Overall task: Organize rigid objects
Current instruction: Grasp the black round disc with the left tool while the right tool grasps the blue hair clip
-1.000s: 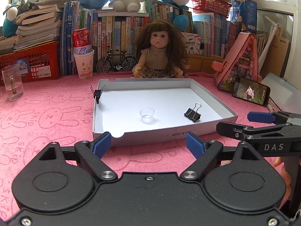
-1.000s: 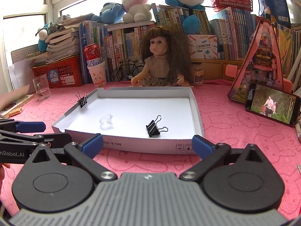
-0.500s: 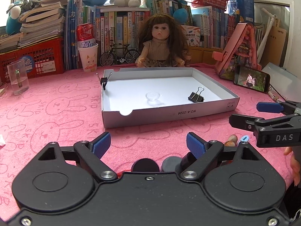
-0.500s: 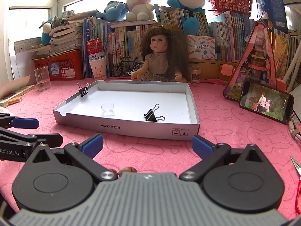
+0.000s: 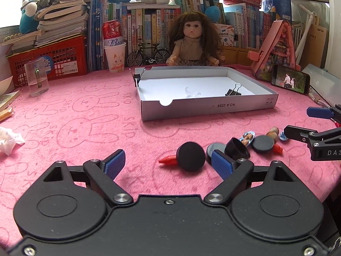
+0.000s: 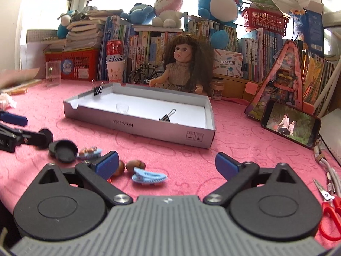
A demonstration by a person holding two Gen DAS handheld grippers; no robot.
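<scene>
While both grippers hang over the near edge of the pink-clothed desk (image 5: 70, 115), the grey cardboard tray (image 5: 213, 107) sits mid-desk holding a binder clip (image 5: 233, 91) and a clear dish (image 5: 191, 91). Left gripper (image 5: 168, 163) and right gripper (image 6: 166, 163) gape apart, empty. Black caps (image 5: 191, 156), a blue hair clip (image 6: 149, 177) and nuts (image 6: 135, 165) lie scattered between tray and edge.

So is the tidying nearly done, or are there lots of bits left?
Only just started. Done: a binder clip and a small clear dish lie in the white tray. In hand: nothing; the left gripper and right gripper are open and empty. Left: black caps, blue hair clip and nuts wait on the pink cloth.
</scene>
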